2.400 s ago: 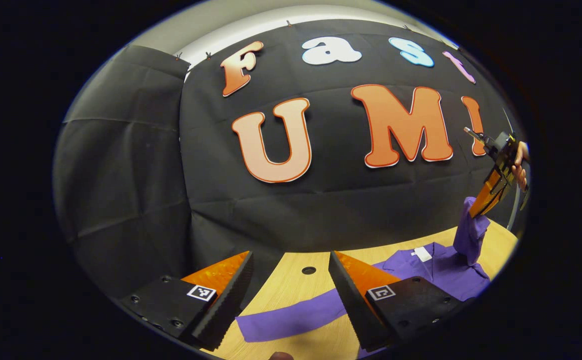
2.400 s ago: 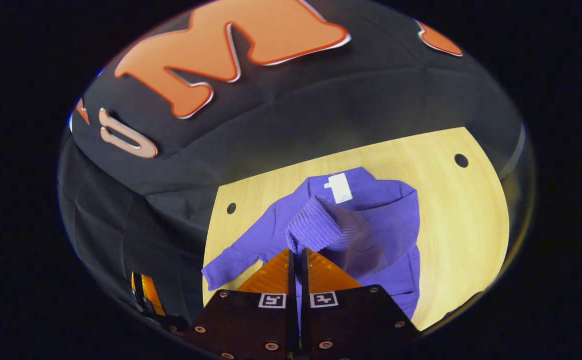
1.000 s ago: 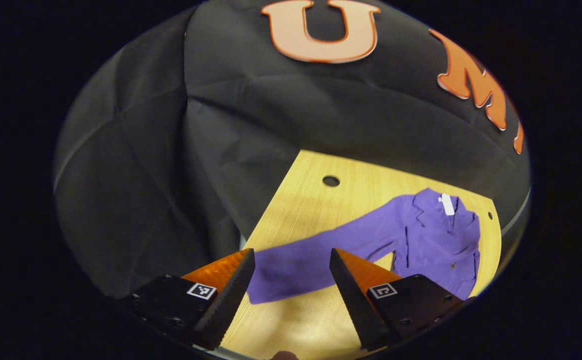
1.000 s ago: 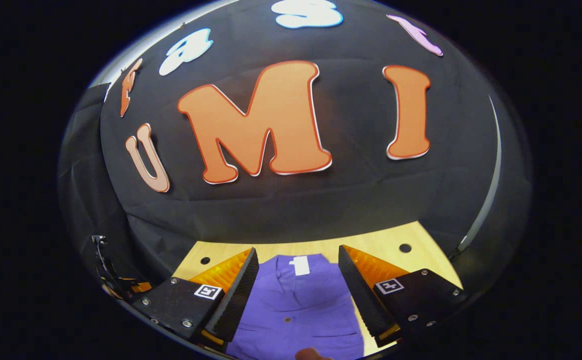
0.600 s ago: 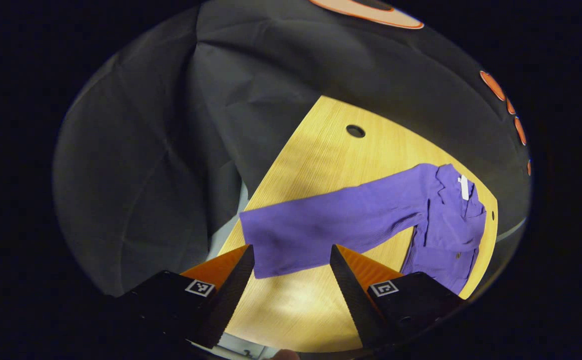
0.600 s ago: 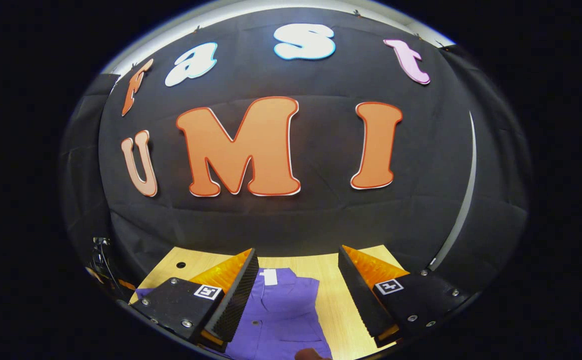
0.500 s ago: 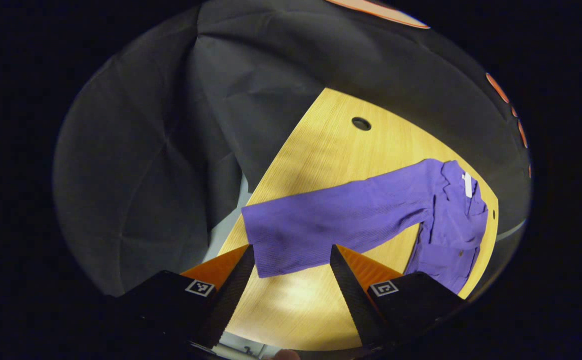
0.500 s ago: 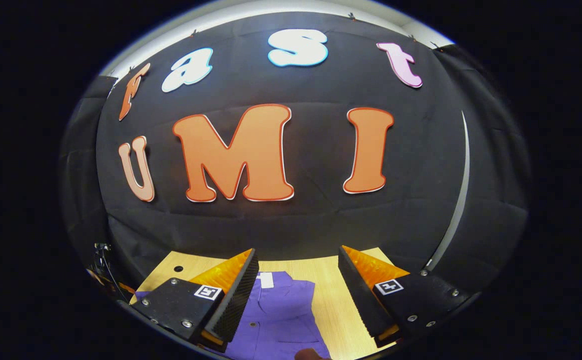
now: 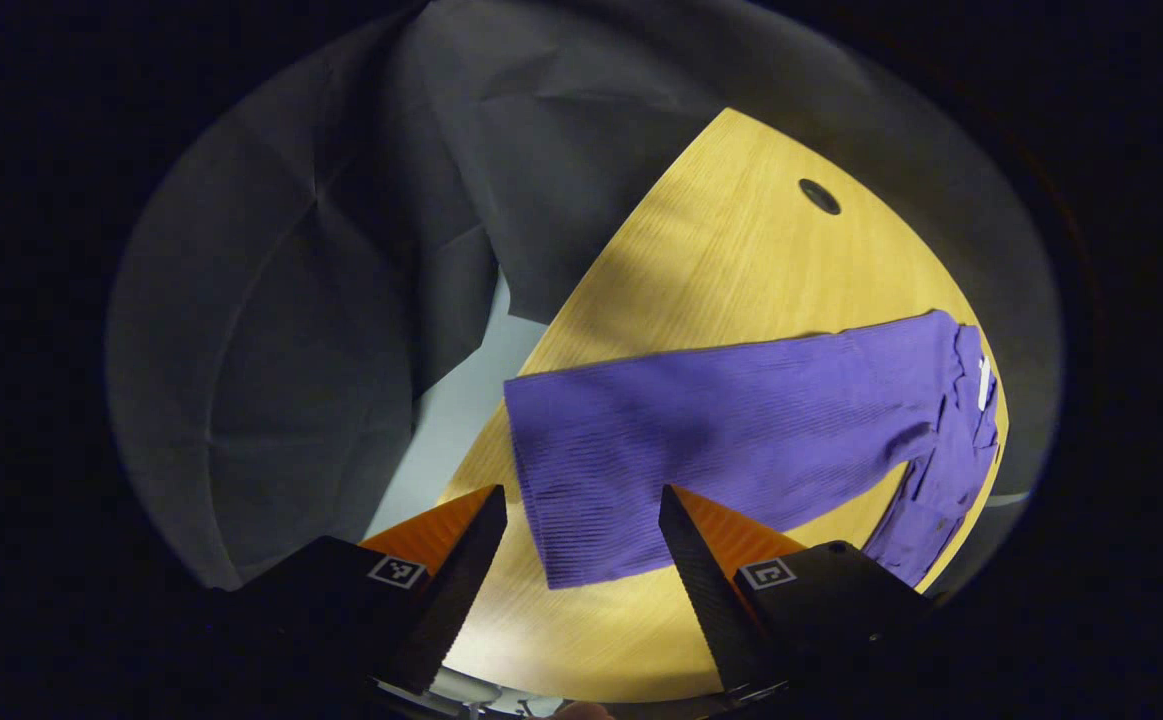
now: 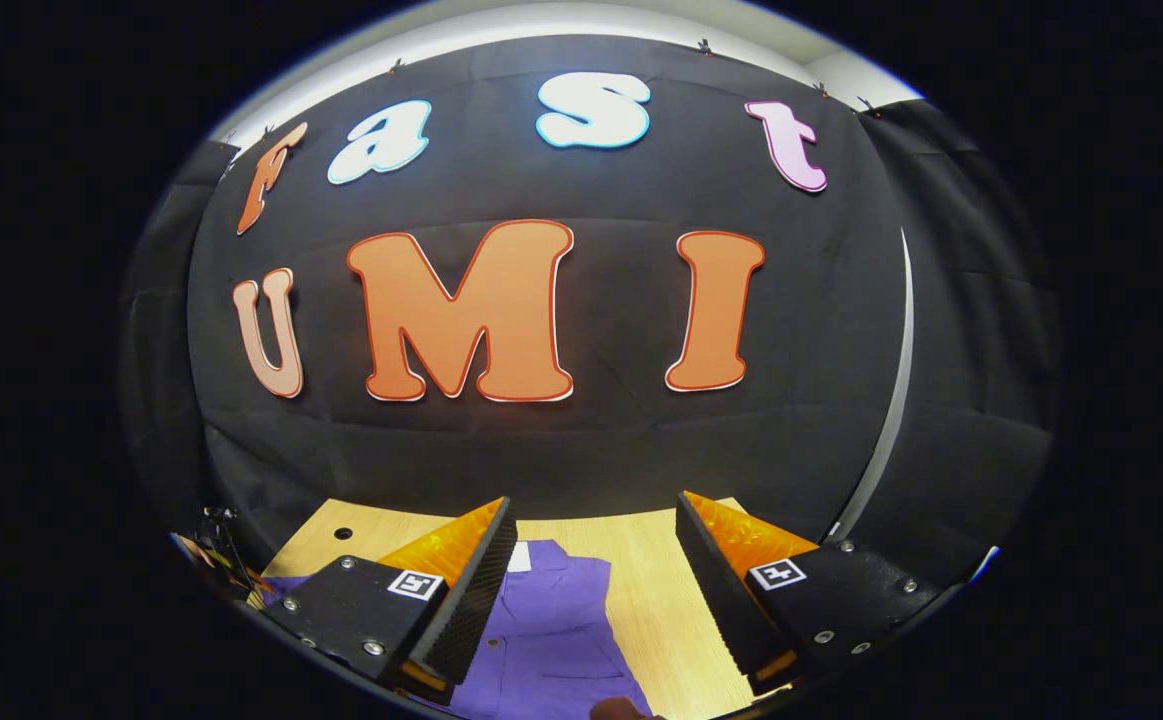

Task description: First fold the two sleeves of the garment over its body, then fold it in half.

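Item, left gripper (image 9: 581,545): jaws spread wide and empty, poised above the cuff end of the outstretched sleeve (image 9: 721,430), touching nothing. Item, sleeve: purple ribbed knit, lying flat across the table (image 9: 731,250), its cuff close to the table's left edge, beyond which the surface drops away to the pale floor (image 9: 441,430). Item, garment (image 9: 951,460): the purple body lies toward the table's right side, a white neck tag (image 9: 983,380) at its collar; the far sleeve appears already laid over the body, so the step in hand is judged to be the second sleeve fold. Item, right gripper (image 10: 596,580): jaws likewise parted, holding nothing, held above the body of the garment near its collar. Hazards, as judgement: a pinch taken too near the cuff's corner may catch a single layer and slip free in the lift; a descent set too far left may close on the table's edge or miss the cloth altogether; a lift begun with the body unpinned may drag the whole garment leftward and undo the fold already made; soft knit may bunch, leaving the sleeve crooked across the body.
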A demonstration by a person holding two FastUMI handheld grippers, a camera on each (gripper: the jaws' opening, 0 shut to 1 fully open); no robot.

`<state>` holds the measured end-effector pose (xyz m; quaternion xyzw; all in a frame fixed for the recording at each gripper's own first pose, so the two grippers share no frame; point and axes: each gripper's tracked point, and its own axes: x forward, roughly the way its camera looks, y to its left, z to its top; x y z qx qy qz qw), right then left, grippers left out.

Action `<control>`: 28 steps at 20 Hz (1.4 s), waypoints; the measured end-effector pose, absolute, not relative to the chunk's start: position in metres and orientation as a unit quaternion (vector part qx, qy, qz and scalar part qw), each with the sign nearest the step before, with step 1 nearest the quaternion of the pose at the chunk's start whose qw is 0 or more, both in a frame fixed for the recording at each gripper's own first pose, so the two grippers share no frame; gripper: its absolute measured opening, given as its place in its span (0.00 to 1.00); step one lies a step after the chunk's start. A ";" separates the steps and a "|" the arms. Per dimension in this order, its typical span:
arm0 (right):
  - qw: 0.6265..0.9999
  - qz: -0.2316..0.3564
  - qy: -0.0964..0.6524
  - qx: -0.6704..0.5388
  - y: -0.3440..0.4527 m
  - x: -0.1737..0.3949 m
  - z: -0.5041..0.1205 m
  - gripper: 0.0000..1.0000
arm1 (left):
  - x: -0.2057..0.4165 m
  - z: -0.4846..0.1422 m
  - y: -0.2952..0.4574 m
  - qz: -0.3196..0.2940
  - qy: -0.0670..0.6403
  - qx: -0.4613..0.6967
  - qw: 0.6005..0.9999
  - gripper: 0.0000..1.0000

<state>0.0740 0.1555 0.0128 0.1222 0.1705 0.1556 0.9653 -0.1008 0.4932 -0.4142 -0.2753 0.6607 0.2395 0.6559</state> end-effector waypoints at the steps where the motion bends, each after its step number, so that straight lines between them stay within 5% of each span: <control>1: 0.966 0.152 0.172 0.119 0.154 0.072 0.012 0.95 | -0.102 -0.418 0.493 0.240 0.663 -0.281 0.651 0.98; 3: 0.967 0.148 0.176 0.114 0.149 0.071 0.010 1.00 | -0.105 -0.425 0.496 0.252 0.669 -0.275 0.644 0.98; 7: 0.965 0.145 0.179 0.122 0.142 0.072 0.006 1.00 | -0.100 -0.421 0.494 0.257 0.676 -0.270 0.635 0.80; 8: 0.965 0.145 0.180 0.125 0.140 0.073 0.004 1.00 | -0.097 -0.422 0.491 0.255 0.677 -0.273 0.634 0.57; 12: 0.964 0.144 0.182 0.129 0.127 0.077 -0.003 0.95 | -0.089 -0.419 0.476 0.251 0.677 -0.292 0.627 0.12; 28: 0.951 0.177 0.195 0.163 0.087 0.099 -0.040 0.95 | 0.047 -0.228 0.380 0.114 0.588 -0.196 0.776 0.07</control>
